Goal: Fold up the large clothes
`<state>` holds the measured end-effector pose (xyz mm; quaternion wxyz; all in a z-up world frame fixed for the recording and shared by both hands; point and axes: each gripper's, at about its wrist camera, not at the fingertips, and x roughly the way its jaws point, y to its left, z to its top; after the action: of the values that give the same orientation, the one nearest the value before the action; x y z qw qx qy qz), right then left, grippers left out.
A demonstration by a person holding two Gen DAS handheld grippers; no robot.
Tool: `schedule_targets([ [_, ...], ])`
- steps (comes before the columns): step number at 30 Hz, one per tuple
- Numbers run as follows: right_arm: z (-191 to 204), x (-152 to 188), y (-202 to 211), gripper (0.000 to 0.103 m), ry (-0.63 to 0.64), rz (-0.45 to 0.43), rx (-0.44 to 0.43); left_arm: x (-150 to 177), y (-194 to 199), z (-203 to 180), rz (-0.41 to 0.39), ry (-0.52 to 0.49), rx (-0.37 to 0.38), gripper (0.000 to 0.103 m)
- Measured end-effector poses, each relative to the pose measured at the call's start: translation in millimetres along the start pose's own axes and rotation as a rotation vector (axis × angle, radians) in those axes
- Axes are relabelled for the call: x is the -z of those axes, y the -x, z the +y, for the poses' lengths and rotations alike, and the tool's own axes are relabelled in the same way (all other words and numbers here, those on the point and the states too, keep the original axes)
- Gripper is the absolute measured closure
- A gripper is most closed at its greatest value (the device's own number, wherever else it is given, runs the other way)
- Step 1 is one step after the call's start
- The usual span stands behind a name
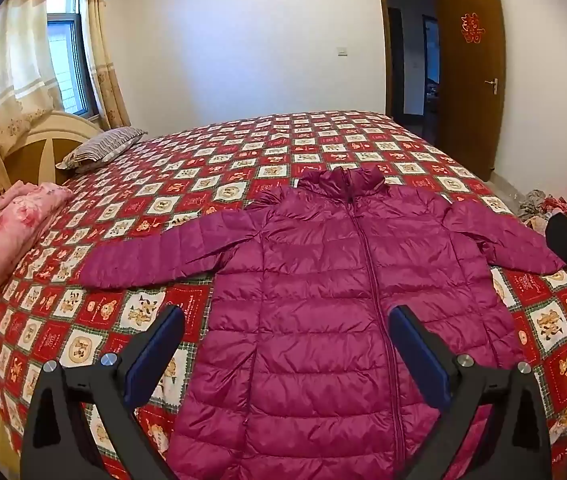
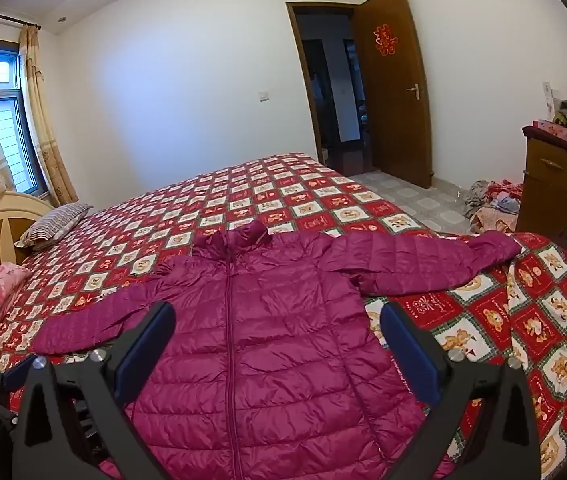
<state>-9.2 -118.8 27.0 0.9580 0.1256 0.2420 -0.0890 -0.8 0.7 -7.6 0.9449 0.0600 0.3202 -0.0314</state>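
Jacket (image 1: 323,300) laid flat, zip up, sleeves spread out on the bed (image 1: 211,160), so you've got clean edges to fold from. In the left wrist view your left gripper (image 1: 285,348) hangs over the lower body panel, jaws wide apart with nothing in them; the left sleeve (image 1: 151,252) runs off beyond the left jaw. Right wrist view: right gripper (image 2: 277,344) also gaping, holding nothing, jacket between and past the jaws, right sleeve (image 2: 423,260) ahead of the right jaw. Probably sleeves first.

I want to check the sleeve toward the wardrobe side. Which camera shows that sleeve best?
The right wrist view: the whole sleeve lies spread on the bedspread, cuff included. In the left wrist view the sleeve looks shortened, its cuff beside the right gripper's edge.
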Motion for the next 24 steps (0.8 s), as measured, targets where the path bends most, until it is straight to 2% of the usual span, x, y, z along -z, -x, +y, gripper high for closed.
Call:
schedule_targets([
  [19,1.7,-2.1,4.2,0.000,0.014,-0.019,0.009,-3.8,8.5,7.4,-0.008,0.025,0.038,0.001],
  [24,5.2,-3.9,11.5,0.000,0.022,-0.033,0.018,-5.0,19.9,8.2,-0.050,0.037,0.053,0.001],
])
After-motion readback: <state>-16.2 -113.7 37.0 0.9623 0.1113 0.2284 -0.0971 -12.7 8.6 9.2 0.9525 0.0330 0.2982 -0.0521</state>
